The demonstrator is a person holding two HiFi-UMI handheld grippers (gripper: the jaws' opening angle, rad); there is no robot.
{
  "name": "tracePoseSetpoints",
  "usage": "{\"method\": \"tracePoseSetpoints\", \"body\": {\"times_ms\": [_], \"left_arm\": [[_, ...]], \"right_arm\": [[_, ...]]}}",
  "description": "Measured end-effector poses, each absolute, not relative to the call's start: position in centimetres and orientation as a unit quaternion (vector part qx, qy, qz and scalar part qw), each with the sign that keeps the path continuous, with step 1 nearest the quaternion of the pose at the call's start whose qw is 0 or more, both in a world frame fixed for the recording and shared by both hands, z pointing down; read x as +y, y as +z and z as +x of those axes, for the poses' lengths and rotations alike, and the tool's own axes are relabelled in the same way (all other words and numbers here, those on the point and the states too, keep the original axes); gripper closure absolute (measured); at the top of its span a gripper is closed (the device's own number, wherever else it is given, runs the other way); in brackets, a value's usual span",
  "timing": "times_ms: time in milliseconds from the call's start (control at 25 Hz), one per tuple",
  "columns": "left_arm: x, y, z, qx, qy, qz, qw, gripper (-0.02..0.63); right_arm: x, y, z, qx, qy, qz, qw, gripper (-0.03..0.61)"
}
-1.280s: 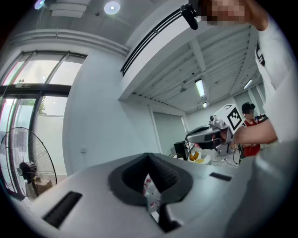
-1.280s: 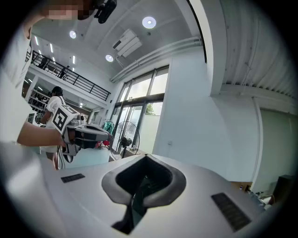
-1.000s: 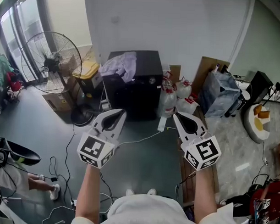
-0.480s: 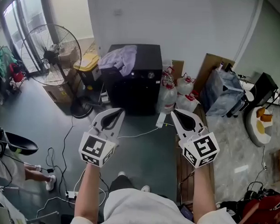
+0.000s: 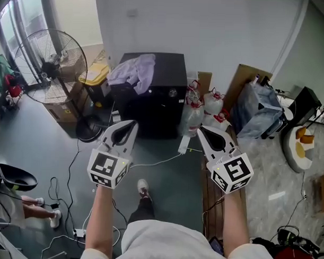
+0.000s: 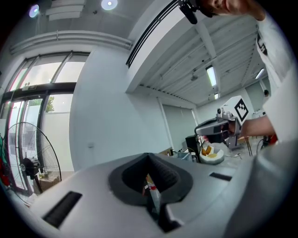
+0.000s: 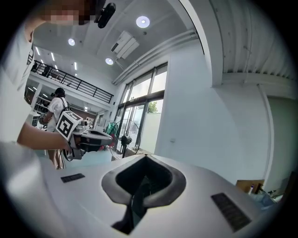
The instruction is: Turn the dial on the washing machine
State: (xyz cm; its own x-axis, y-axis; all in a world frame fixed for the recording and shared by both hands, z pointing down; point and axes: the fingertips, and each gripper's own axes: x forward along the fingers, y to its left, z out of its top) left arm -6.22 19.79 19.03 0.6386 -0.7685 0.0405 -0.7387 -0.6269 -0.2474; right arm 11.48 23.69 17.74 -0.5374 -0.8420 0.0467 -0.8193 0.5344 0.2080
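The washing machine (image 5: 158,107) is a black box against the far wall, with a small round silvery dial (image 5: 173,92) on its front top edge. A pale crumpled cloth (image 5: 133,71) lies on its lid. My left gripper (image 5: 131,123) and right gripper (image 5: 200,130) are held side by side over the floor, short of the machine, both pointing toward it. Each is shut with nothing between its jaws. In the left gripper view the left gripper (image 6: 149,158) shows a closed seam, as does the right gripper (image 7: 145,160) in the right gripper view.
A standing fan (image 5: 47,66) and a yellow-lidded bin (image 5: 95,75) stand left of the machine. Plastic jugs (image 5: 202,109), cardboard (image 5: 248,81) and a blue bag (image 5: 258,111) crowd its right side. A white power strip (image 5: 184,144) and cables (image 5: 161,161) lie on the floor ahead.
Both grippers have moved forward toward the machine, staying shut. A foot has stepped out ahead below them, and the left gripper sits a little further left in the view.
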Motion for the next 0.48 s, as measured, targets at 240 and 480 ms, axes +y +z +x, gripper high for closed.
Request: {"method": "tracePoseSetpoints", "body": {"times_ms": [240, 480], "left_arm": [[9.7, 19.4, -8.0, 0.415, -0.074, -0.901, 0.107, 0.600], [-0.6, 19.0, -9.6, 0.404, -0.079, -0.905, 0.106, 0.600]], "right_arm": [[14.0, 17.4, 10.7, -0.861, -0.083, 0.498, 0.062, 0.566], [3.9, 17.2, 10.2, -0.849, -0.082, 0.516, 0.079, 0.566]]}}
